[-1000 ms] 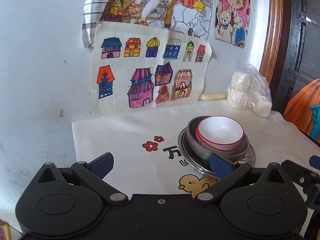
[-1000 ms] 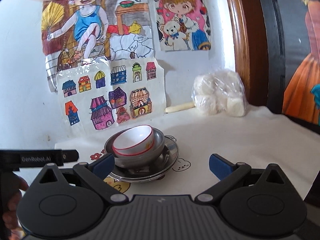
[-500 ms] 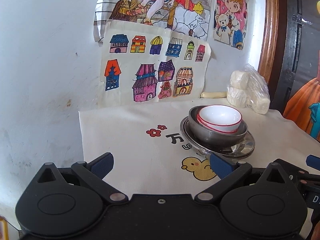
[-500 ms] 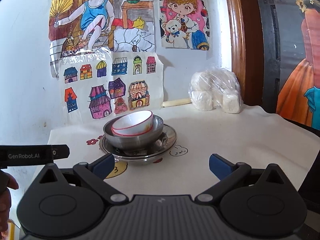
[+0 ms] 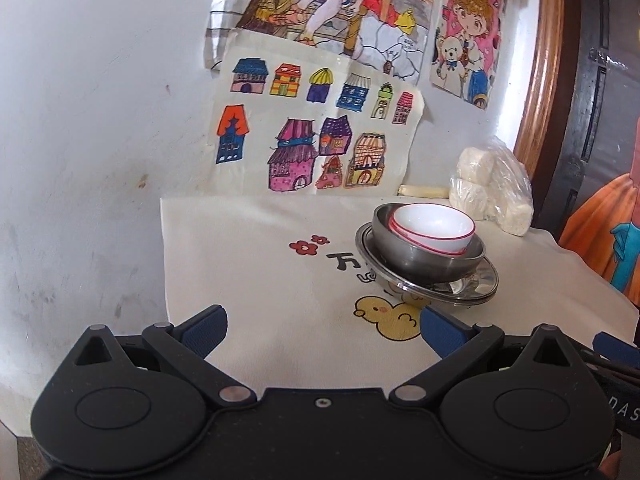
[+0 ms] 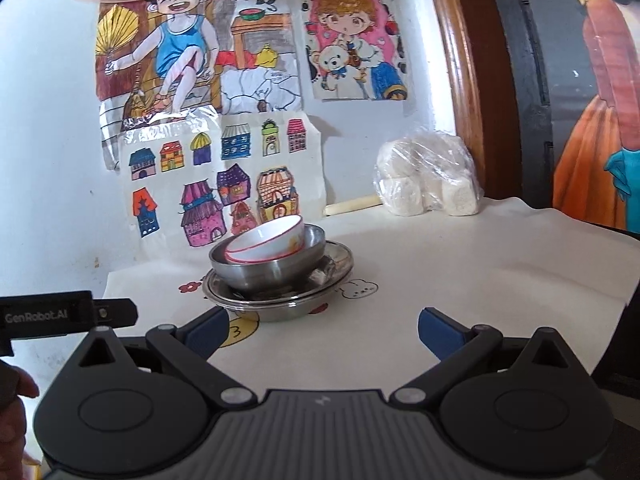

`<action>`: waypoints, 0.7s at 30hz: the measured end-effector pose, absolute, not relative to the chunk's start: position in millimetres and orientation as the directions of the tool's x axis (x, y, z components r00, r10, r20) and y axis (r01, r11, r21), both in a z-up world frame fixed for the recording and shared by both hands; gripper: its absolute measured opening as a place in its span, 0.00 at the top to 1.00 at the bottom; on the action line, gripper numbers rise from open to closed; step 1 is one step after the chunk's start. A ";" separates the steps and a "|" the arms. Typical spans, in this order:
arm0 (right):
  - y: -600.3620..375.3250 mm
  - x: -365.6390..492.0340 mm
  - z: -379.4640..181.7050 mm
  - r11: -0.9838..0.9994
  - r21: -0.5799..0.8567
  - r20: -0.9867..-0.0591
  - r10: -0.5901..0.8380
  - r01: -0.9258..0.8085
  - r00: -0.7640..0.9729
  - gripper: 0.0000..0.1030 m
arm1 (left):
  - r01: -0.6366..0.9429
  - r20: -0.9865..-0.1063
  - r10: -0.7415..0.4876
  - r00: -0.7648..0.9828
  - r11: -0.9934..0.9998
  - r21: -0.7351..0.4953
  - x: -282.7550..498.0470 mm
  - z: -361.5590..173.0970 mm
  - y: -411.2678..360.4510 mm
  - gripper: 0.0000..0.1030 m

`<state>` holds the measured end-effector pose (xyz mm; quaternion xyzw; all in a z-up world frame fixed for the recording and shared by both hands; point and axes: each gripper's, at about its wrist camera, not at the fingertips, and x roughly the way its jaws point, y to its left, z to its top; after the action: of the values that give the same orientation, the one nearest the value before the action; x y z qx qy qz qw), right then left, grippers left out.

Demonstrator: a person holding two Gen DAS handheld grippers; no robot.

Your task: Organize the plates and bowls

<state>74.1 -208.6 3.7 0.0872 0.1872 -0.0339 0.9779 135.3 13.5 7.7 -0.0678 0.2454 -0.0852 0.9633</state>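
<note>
A white bowl with a red rim (image 5: 434,228) sits tilted inside a steel bowl (image 5: 424,258), which stands on a steel plate (image 5: 476,286) on the cloth-covered table. The stack also shows in the right wrist view: white bowl (image 6: 268,240), steel bowl (image 6: 264,272), plate (image 6: 280,300). My left gripper (image 5: 322,330) is open and empty, back from the stack and to its left. My right gripper (image 6: 322,330) is open and empty, back from the stack and to its right.
A plastic bag of white rolls (image 5: 490,192) (image 6: 428,178) and a pale stick (image 6: 352,204) lie at the back by the wall. Drawings hang on the wall (image 5: 312,148). The cream printed cloth (image 5: 256,264) covers the table. A wooden frame (image 6: 460,80) stands right.
Both grippers have pulled back and lowered, so the bowl stack looks farther away and is seen more from the side. The stack itself has not moved.
</note>
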 end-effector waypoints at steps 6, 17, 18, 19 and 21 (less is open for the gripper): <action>-206.4 66.2 -4.3 0.984 0.126 -0.372 -0.074 0.129 0.925 0.00 | 0.150 -0.461 -0.199 0.865 0.979 -0.140 126.3 -2.0 10.8 0.01; -203.4 59.8 -8.7 0.982 0.102 -0.382 -0.110 0.160 0.918 0.00 | 0.154 -0.468 -0.193 0.862 0.981 -0.120 119.9 -13.5 11.6 0.01; -203.5 59.6 -8.9 0.981 0.105 -0.383 -0.109 0.161 0.917 0.00 | 0.153 -0.467 -0.191 0.863 0.981 -0.119 119.6 -13.6 12.0 0.01; -203.6 59.4 -9.2 0.981 0.108 -0.384 -0.109 0.162 0.917 0.00 | 0.151 -0.466 -0.190 0.864 0.981 -0.119 119.3 -13.7 12.2 0.01; -204.3 58.5 -9.3 0.980 0.113 -0.385 -0.109 0.164 0.916 0.00 | 0.146 -0.462 -0.185 0.868 0.982 -0.119 118.8 -13.9 12.5 0.01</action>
<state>58.5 -204.3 -9.3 0.0719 0.1922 -0.0700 0.9762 118.8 12.5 -13.9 -0.0402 0.2426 -0.0855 0.9655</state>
